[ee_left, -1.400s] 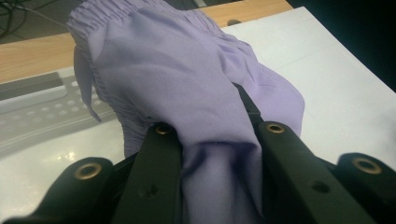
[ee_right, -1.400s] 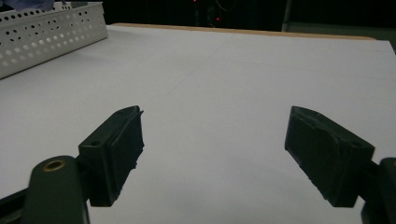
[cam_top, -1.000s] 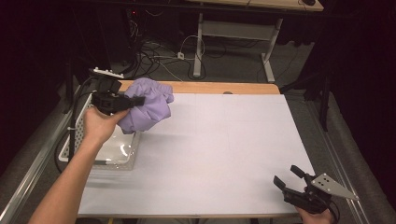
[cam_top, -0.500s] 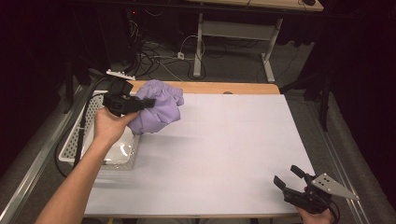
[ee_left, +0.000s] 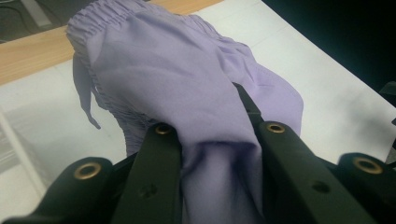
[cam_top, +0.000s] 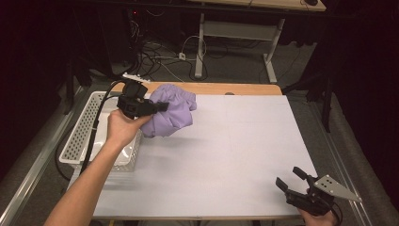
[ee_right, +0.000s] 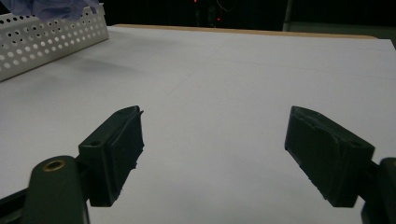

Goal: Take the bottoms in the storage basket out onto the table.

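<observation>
A lilac garment [cam_top: 170, 111] with an elastic waistband hangs bunched above the table's far left, beside the basket. My left gripper [cam_top: 159, 107] is shut on it; in the left gripper view the lilac garment [ee_left: 187, 88] is pinched between the two black jaws of my left gripper [ee_left: 212, 140] and drapes away from them. My right gripper [cam_top: 290, 177] stands open low over the table's near right corner. In the right gripper view my right gripper [ee_right: 212, 149] has its pads wide apart with bare white table between them.
A white perforated basket [cam_top: 79, 135] sits at the table's left edge, seen too as the basket [ee_right: 42, 44] at the upper left of the right gripper view. A white sheet [cam_top: 226, 150] covers the table; a wooden strip [cam_top: 226, 88] runs along its far edge. Cables lie on the floor behind.
My left gripper has carried the lilac garment up out of the basket area and rightward over the table. The right gripper has stayed still.
</observation>
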`<state>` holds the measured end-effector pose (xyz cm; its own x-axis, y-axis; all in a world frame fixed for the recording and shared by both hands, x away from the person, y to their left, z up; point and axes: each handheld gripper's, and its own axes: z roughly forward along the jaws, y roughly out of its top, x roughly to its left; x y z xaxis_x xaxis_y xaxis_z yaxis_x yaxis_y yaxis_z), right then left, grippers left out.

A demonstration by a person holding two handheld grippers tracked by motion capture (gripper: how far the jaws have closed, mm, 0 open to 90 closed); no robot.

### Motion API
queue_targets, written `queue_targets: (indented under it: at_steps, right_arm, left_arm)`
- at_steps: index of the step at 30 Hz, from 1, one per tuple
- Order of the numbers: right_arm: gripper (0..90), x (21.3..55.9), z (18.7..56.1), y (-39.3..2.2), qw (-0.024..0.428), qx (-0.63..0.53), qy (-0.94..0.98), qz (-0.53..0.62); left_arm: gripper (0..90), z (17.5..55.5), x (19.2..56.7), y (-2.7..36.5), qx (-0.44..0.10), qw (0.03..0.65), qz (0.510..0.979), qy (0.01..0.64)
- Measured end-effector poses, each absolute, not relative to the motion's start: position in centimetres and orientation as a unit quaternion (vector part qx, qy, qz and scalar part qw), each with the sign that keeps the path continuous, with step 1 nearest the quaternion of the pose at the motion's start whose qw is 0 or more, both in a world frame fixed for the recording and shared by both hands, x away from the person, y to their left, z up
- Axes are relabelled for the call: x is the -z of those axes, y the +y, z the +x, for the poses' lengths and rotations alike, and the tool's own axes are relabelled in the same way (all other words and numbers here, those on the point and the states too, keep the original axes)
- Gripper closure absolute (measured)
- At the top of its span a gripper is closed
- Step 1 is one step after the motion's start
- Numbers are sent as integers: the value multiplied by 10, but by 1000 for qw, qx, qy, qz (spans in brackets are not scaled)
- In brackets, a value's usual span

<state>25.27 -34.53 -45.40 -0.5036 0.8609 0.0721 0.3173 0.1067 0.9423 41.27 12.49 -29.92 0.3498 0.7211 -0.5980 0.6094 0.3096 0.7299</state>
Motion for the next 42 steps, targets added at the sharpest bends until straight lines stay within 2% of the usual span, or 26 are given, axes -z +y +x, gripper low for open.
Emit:
queue_targets:
  at_steps: [33,42]
  right_arm:
    - [202,454,253,-345,263,-518,696,421]
    - [202,454,253,-345,263,-518,697,421]
  left_arm:
    - [752,422,322,74,-16,575,606,550]
    - [752,428,330,64,-21,570,608,552]
